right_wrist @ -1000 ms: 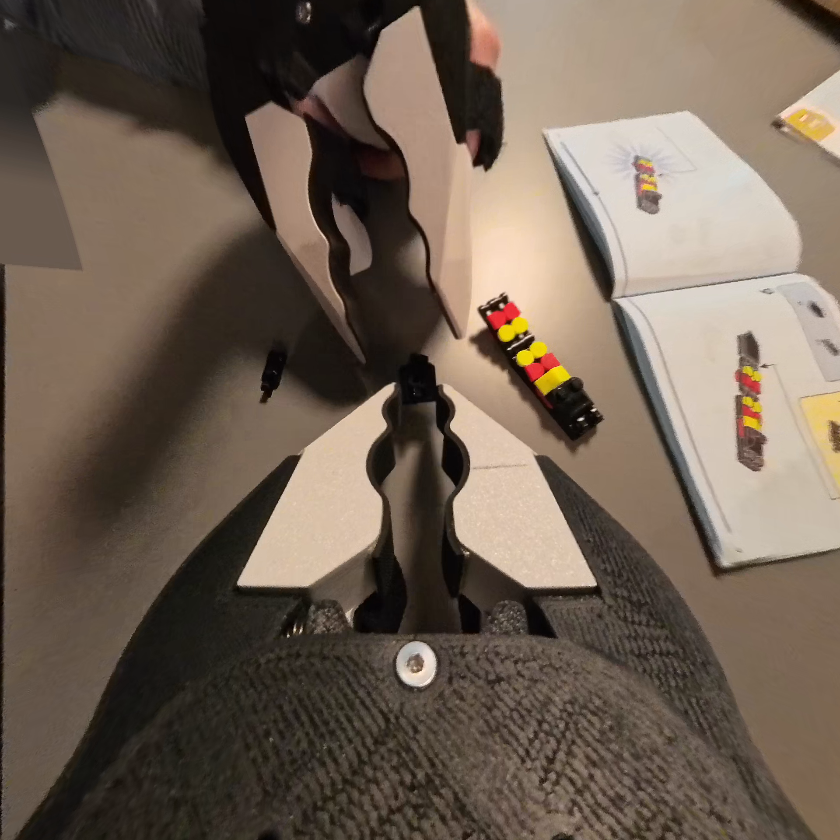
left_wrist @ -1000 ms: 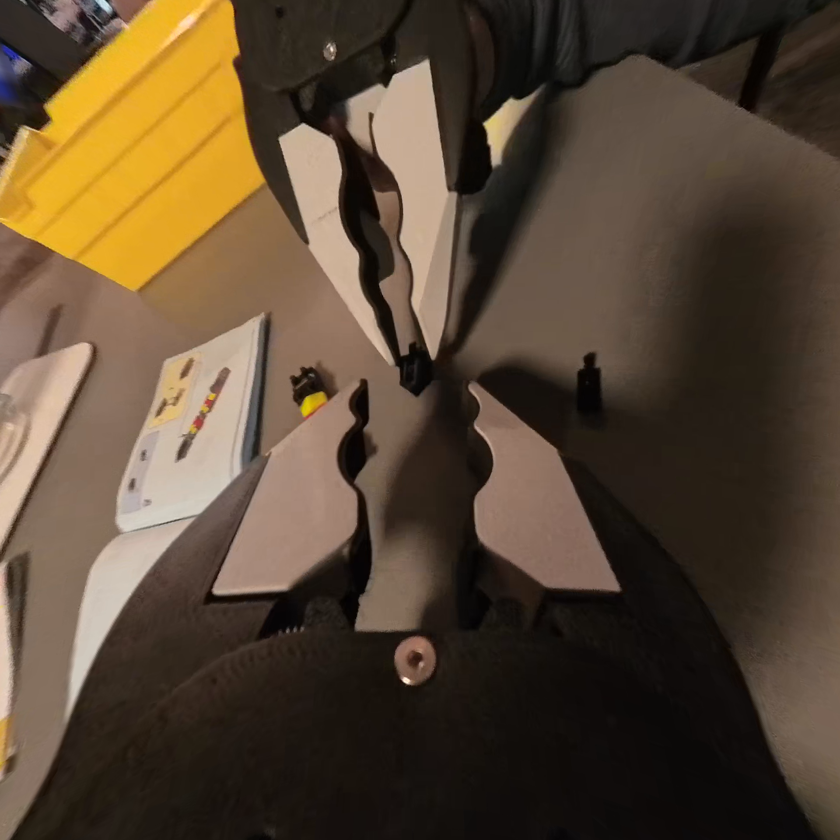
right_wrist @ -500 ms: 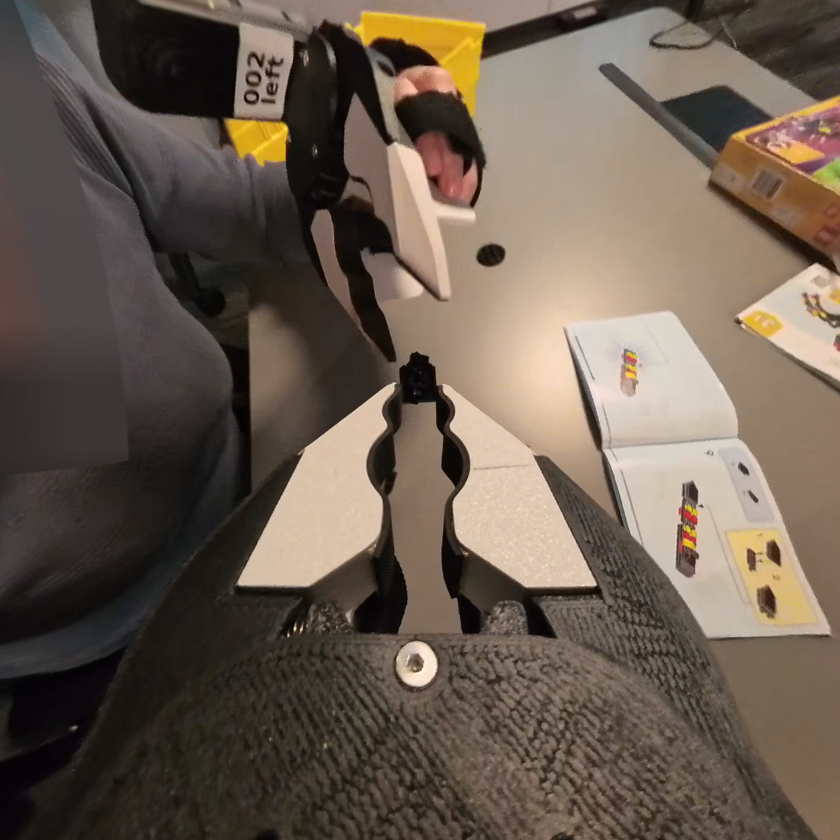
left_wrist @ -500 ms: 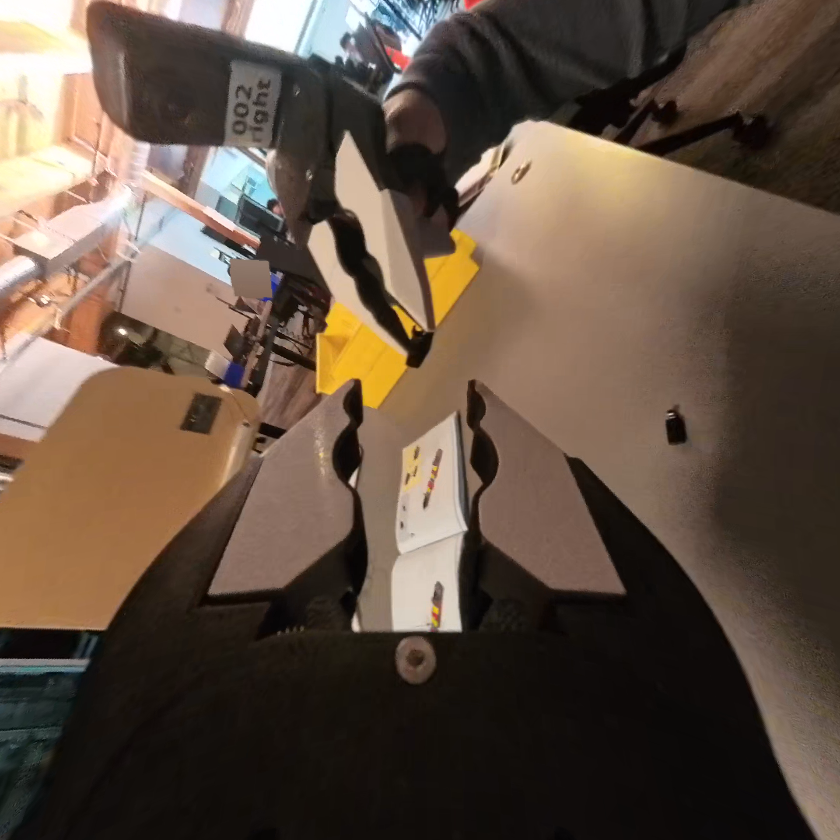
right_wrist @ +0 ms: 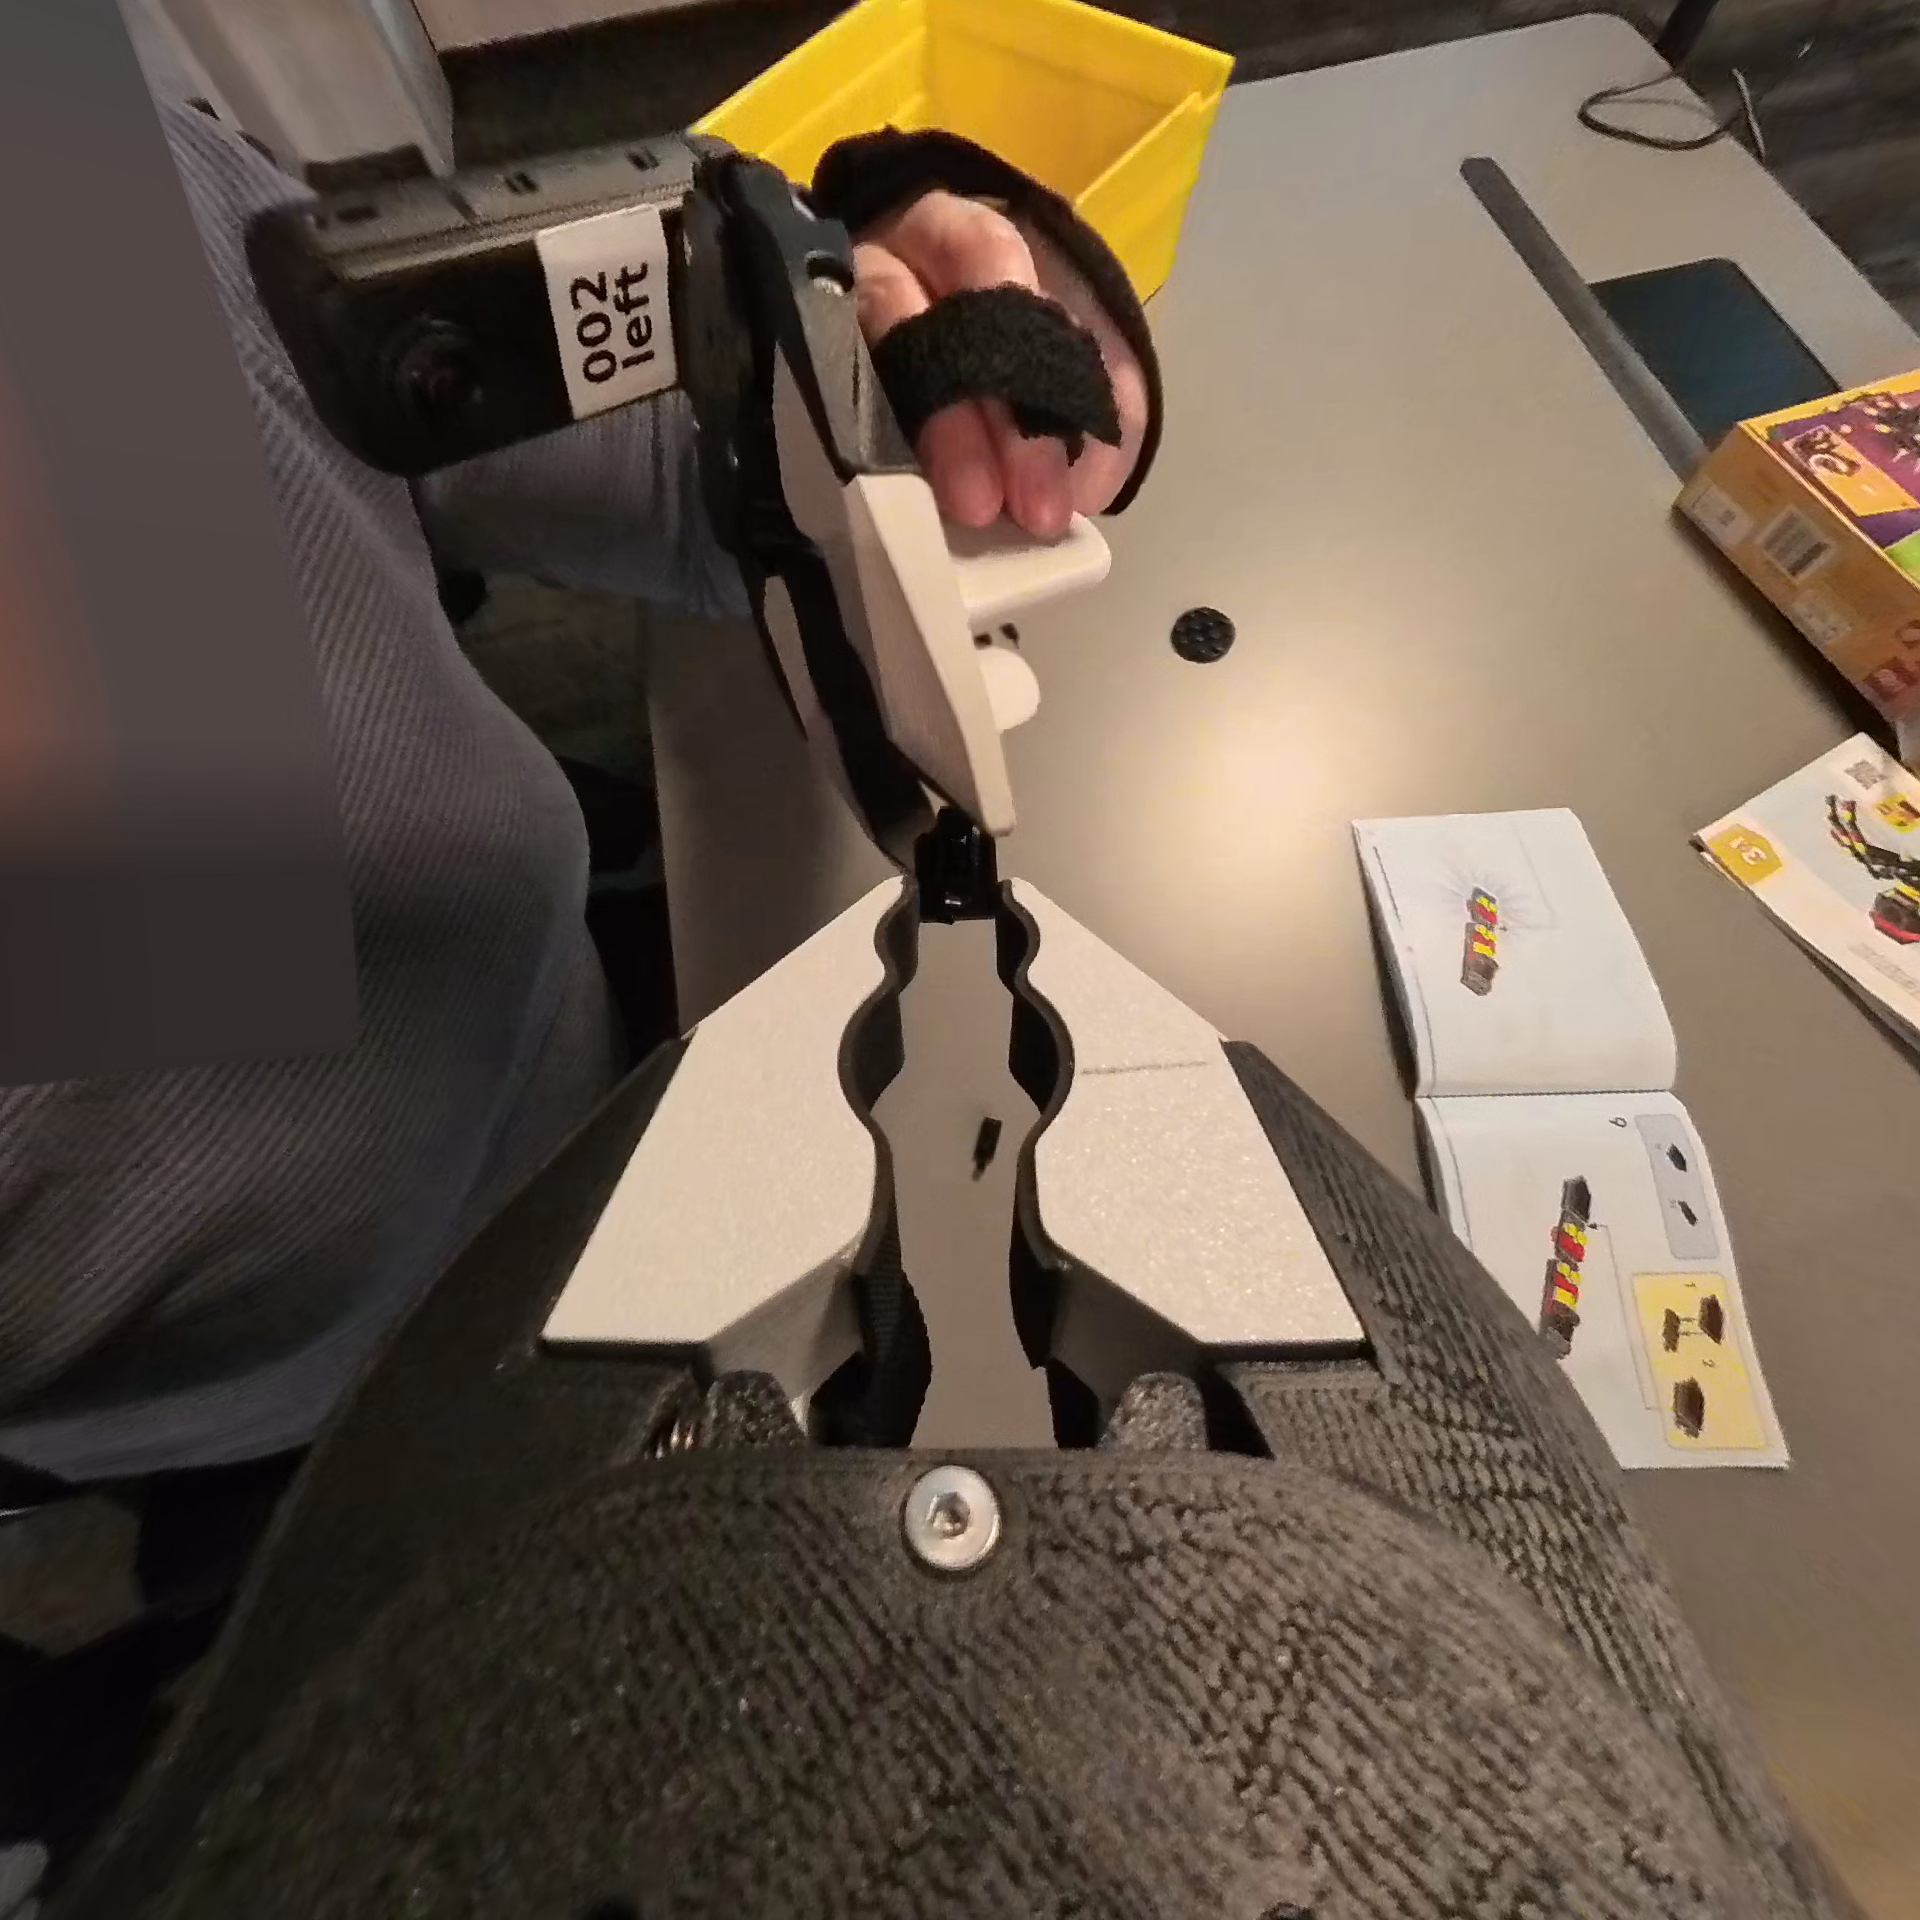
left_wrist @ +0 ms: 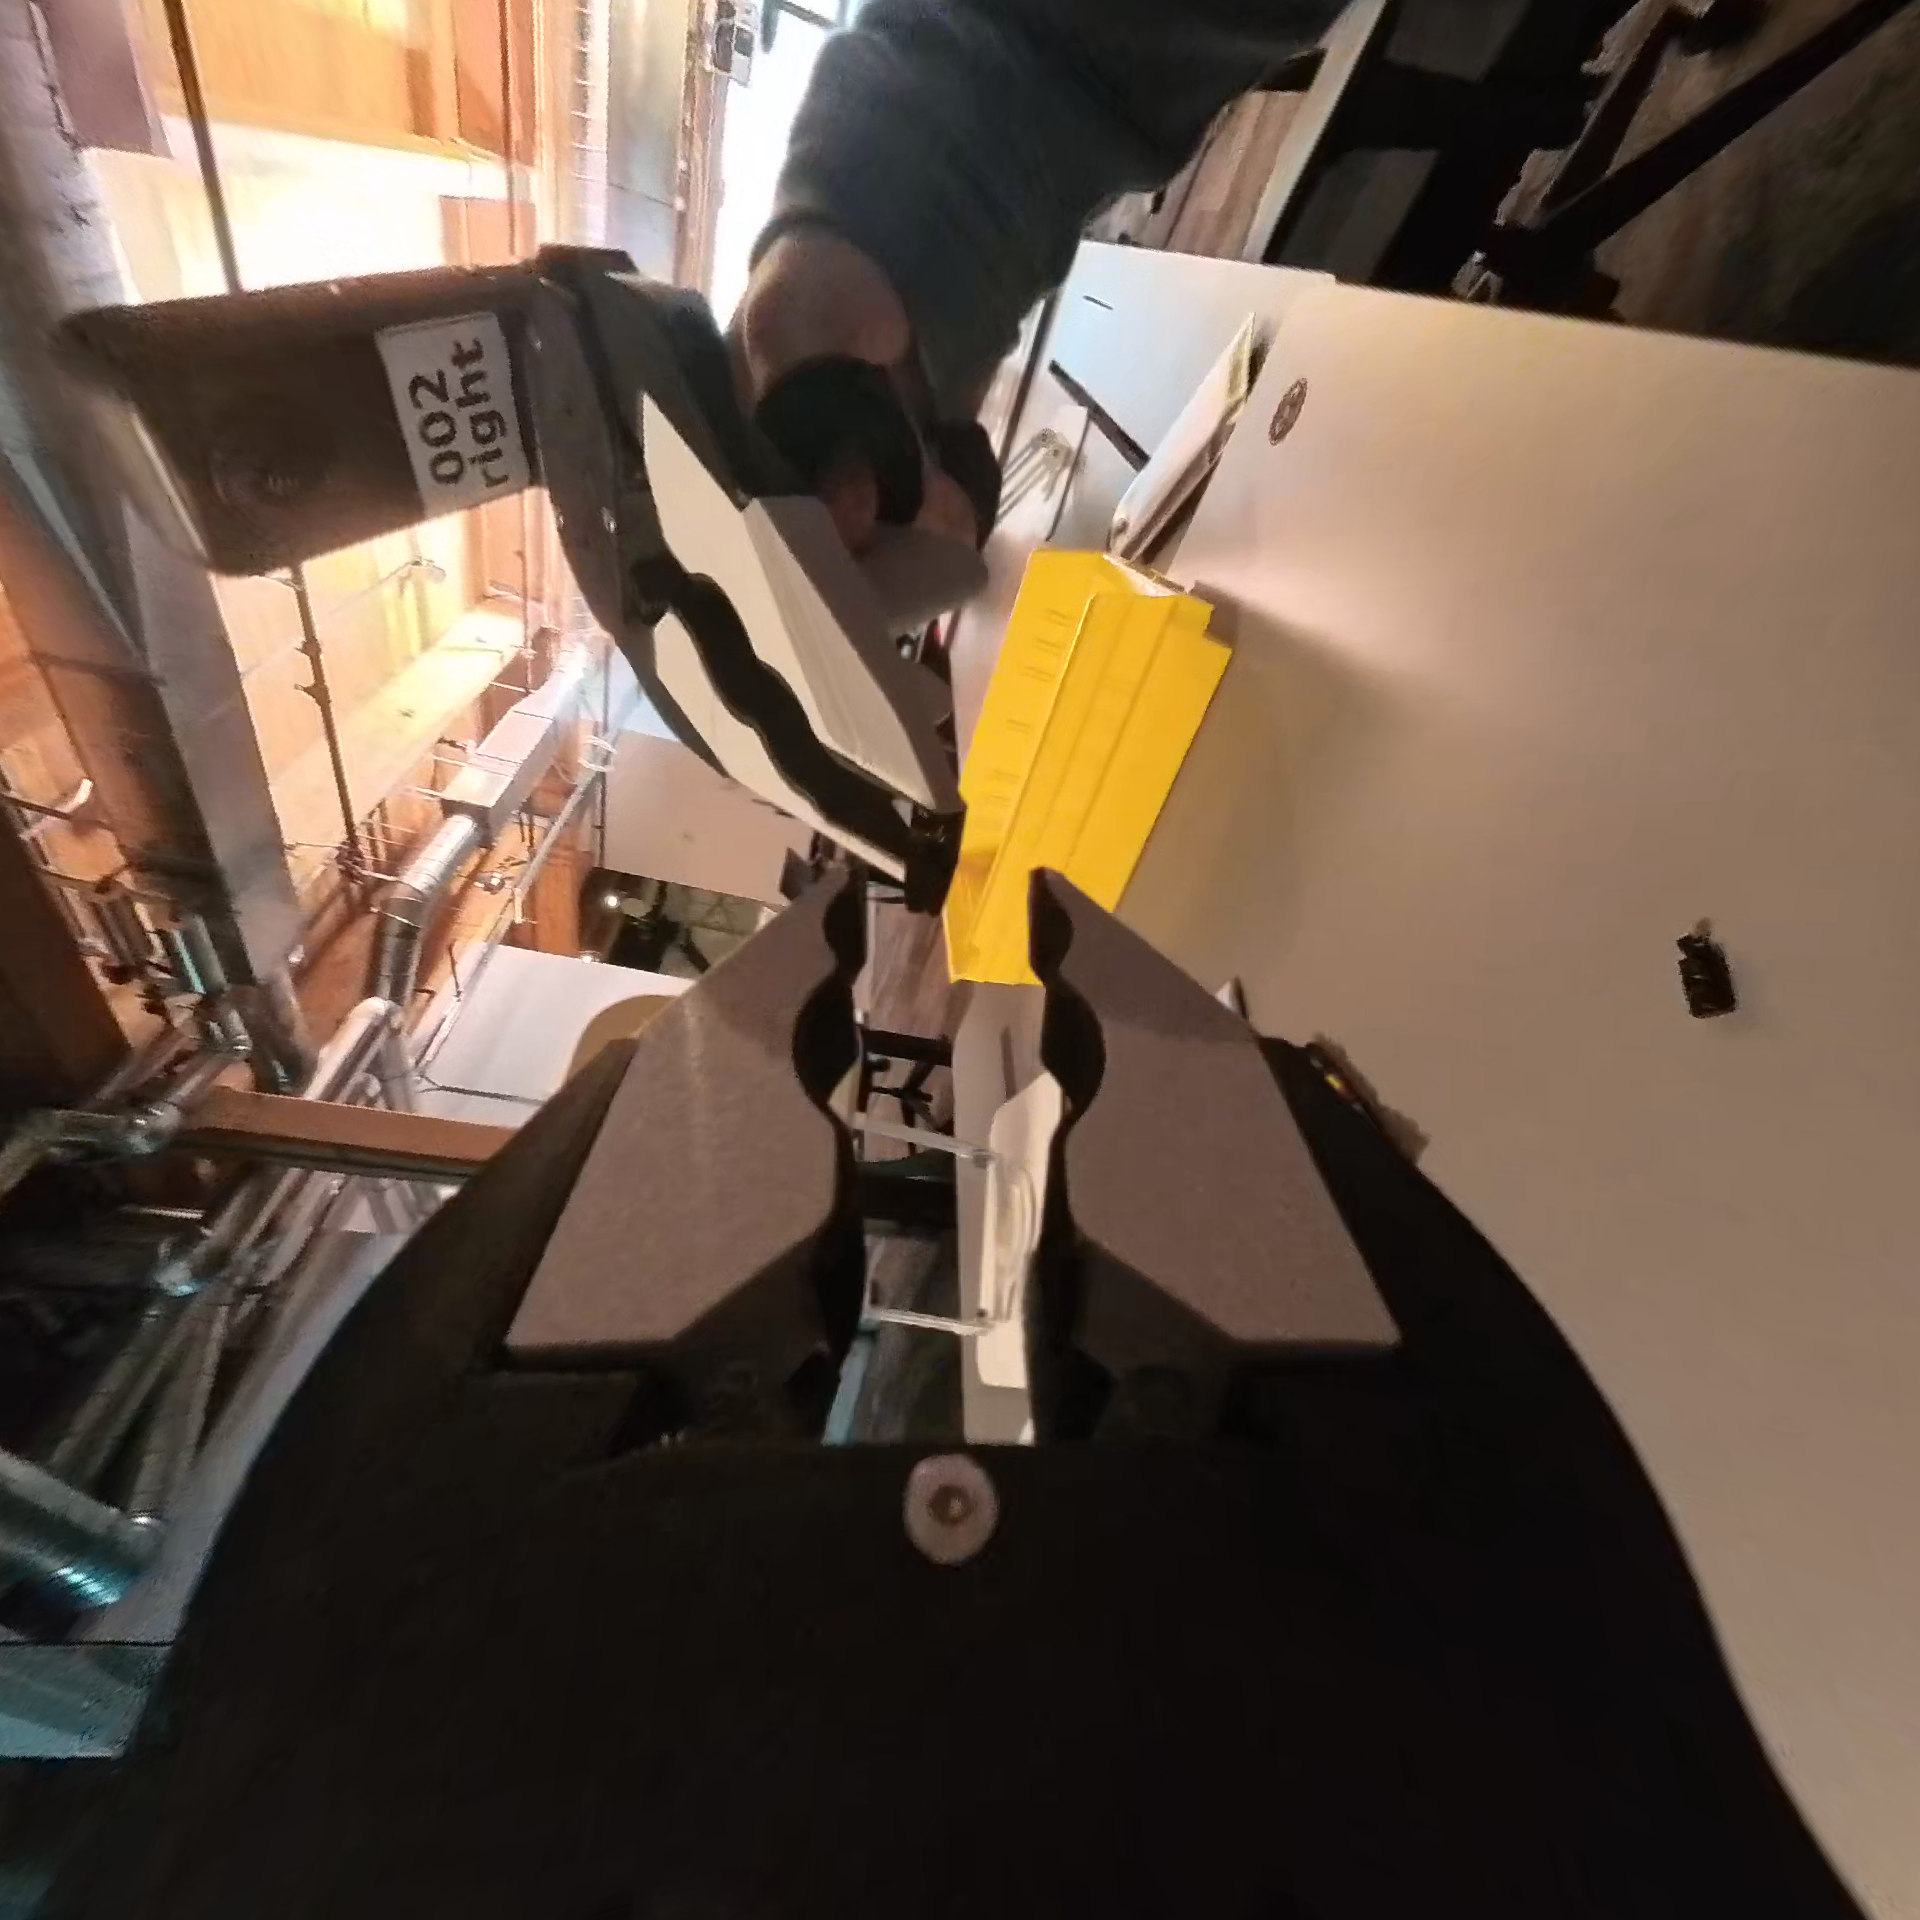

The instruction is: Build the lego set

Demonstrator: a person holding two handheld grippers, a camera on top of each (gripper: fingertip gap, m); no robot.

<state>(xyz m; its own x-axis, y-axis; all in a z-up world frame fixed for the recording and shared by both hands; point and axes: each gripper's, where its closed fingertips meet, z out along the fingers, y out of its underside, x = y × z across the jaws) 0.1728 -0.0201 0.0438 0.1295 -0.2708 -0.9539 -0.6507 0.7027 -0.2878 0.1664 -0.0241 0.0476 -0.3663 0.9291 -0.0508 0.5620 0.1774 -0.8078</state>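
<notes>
- Up in the left wrist view, the left gripper (left_wrist: 940, 894) has its two dark grey wavy-edged fingers (left_wrist: 707, 1174) spread apart with nothing between them; background shows through the gap.
- Just beyond its tips the right gripper (left_wrist: 928, 852), a black-bodied tool with pale grey fingers, reaches in from the upper left, and its tips pinch a small black lego piece (left_wrist: 930, 862).
- A gloved hand (left_wrist: 852, 447) in a dark sleeve holds that tool.
- A bright yellow plastic bin (left_wrist: 1081, 758) sits on the pale grey desk (left_wrist: 1558, 727), and a second tiny black lego part (left_wrist: 1704, 974) lies alone on the desk, well apart from both tools.
- Over in the right wrist view, the right gripper (right_wrist: 956, 894) has its light grey fingers (right_wrist: 748, 1143) drawn narrow, clamping the small black lego piece (right_wrist: 954, 878) at their tips, raised above the desk (right_wrist: 1351, 468).
- One fingertip of the left gripper (right_wrist: 982, 826) touches or nearly touches the top of that piece; its gap cannot be told from here.
- An open pale blue instruction booklet (right_wrist: 1558, 1122) lies to the right on the desk, with a second leaflet (right_wrist: 1839, 873) and an orange and purple cardboard box (right_wrist: 1829, 540) near the far right edge.
- The yellow bin (right_wrist: 1039, 114) stands at the desk's far side.
</notes>
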